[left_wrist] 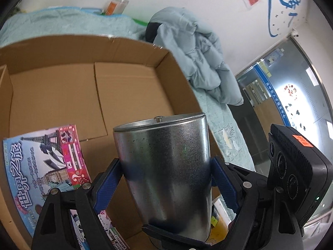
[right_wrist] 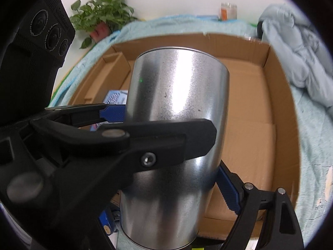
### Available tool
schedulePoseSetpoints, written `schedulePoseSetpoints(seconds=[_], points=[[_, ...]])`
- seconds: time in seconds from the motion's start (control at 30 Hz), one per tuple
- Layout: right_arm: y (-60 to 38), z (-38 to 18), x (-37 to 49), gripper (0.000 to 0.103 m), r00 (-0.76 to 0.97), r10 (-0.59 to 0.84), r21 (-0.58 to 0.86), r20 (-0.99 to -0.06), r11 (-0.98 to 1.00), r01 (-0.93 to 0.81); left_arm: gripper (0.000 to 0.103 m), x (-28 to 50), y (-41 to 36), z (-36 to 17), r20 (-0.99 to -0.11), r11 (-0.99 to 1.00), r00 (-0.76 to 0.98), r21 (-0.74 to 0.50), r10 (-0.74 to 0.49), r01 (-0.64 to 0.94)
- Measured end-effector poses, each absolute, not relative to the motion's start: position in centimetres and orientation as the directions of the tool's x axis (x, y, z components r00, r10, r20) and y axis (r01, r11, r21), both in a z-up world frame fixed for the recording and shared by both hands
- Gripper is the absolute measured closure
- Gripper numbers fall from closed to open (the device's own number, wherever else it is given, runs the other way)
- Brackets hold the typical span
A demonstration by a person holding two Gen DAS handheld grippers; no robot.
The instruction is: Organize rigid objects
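Blue-padded fingers (left_wrist: 223, 184) of left gripper (left_wrist: 164, 179) clamp metal cup (left_wrist: 166, 173) | right gripper (right_wrist: 172, 166) fingers (right_wrist: 228, 190) straddle same cup, contact unclear | cup above open cardboard box (left_wrist: 62, 95) holding game box (left_wrist: 43, 173) | teal blanket (left_wrist: 220, 125) under box, grey jacket (left_wrist: 197, 62), white wall, potted plant (right_wrist: 104, 14)

the metal cup (right_wrist: 174, 141) hides the right gripper's (right_wrist: 172, 187) left finger; its base is cut off.

Speckled silver tin (left_wrist: 166, 166), brown cardboard box (left_wrist: 62, 87), black-and-blue tongs (left_wrist: 164, 179), pale teal blanket (right_wrist: 312, 145).
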State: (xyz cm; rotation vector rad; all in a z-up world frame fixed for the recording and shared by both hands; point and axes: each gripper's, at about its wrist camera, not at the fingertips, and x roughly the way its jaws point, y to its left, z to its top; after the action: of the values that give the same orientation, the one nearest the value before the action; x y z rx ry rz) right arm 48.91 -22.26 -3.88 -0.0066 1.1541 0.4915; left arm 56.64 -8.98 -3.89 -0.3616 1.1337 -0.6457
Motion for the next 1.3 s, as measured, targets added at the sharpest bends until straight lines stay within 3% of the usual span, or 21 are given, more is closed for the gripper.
schedulePoseSetpoints(seconds=[0.37,0.83,1.07,1.3], points=[[-21.7,-6.9,50.4,0.017,0.163,0.443,0.387,-0.882,0.876,-0.287,0.016,58.4,-9.0,-7.4,-0.816,0.846,0.224,-0.509,-0.533,0.161],[-21.1,-7.5,50.4,0.016,0.196,0.393,0.34,-0.898,0.905,-0.255,0.016,55.6,-5.6,-4.9,-0.85,0.905,0.311,-0.408,-0.424,0.121],[-21.0,-5.0,49.0,0.012,0.286,0.363,0.286,-0.887,0.917,-0.278,0.014,50.4,-4.0,0.9,-0.751,0.905,0.508,-0.382,-0.421,0.186],[-23.3,-0.6,43.1,0.01,0.492,0.322,0.193,-0.809,0.936,-0.294,0.001,41.5,-3.8,6.3,-0.593,0.923,0.713,-0.312,-0.374,0.225]])
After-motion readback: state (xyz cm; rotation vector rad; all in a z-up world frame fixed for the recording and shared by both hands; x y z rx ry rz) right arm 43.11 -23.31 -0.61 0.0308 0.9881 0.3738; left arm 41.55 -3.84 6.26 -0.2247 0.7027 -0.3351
